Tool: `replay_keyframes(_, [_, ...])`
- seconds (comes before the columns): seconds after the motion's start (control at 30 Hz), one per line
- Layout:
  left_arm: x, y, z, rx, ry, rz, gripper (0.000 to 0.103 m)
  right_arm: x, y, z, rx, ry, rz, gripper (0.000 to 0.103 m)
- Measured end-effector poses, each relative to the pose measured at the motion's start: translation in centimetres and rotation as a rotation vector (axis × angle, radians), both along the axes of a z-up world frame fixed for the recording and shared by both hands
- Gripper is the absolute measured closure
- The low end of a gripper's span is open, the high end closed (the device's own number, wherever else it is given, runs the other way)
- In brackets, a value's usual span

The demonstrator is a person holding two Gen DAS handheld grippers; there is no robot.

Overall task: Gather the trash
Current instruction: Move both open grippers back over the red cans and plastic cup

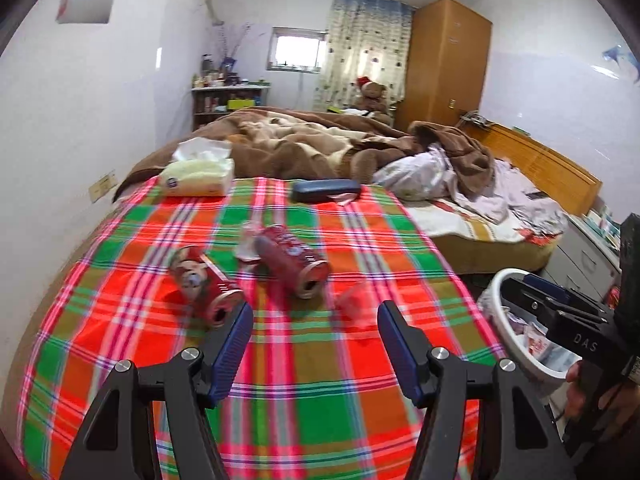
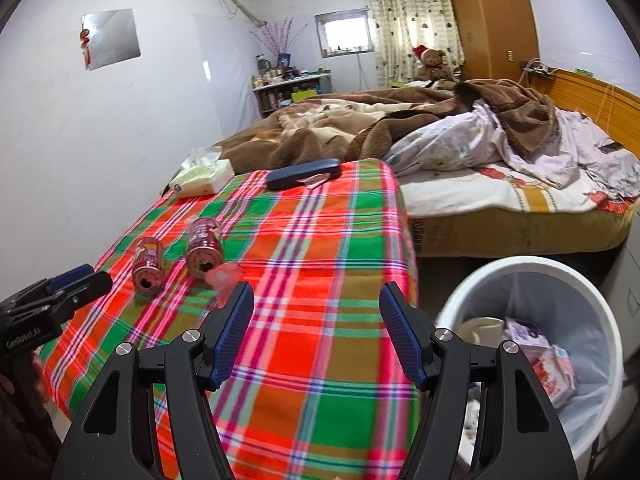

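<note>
Red drink cans are lying on their sides on the plaid cloth (image 1: 320, 360), 2 of them, open ends turned toward the cameras. The left gripper (image 1: 316, 312) is hovering over the cloth with its jaws standing apart and nothing between them; the nearer can (image 1: 202, 282) is lying just beyond and outside its left fingertip (image 1: 240, 316), while the second can (image 1: 292, 260) is sitting a little farther off, slightly left of the gap. A crumpled clear wrapper (image 1: 248, 246) is lying against the far end of that second can, and a pinkish scrap of plastic (image 1: 352, 296) is resting on the cloth just ahead of the gap, toward the right finger. The right gripper (image 2: 316, 300) is also spread wide and is holding nothing, hanging over the cloth's near right part, well apart from both cans, which are lying off to its left. A white bin (image 2: 532, 268) lined with a clear bag is standing on the floor beside the table's right edge, already holding some cartons. At the cloth's far edge a tissue pack (image 1: 198, 174) and a dark blue case (image 1: 326, 190) are lying, with a rumpled brown blanket (image 1: 304, 140) on the bed behind them. Nothing is blocking the left gripper's way to the cans.
</note>
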State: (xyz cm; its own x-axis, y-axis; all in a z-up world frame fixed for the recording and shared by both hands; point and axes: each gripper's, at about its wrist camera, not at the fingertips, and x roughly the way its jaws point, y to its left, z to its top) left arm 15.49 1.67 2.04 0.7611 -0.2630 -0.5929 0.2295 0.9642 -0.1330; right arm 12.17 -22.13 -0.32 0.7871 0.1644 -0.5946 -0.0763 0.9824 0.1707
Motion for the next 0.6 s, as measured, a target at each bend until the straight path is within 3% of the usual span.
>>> replay_keyframes(0.37, [2.3,4.9,-1.2,-0.003,0.039,0.092,0.036,2.6,3.8,-0.9,-0.026,0.043,0.081,0.036])
replay_keyframes(0.6, [4.9,7.0,-2.3,-0.045,0.085,0.126,0.032,4.7,6.2,-2.4,-0.038,0.105,0.143,0.036])
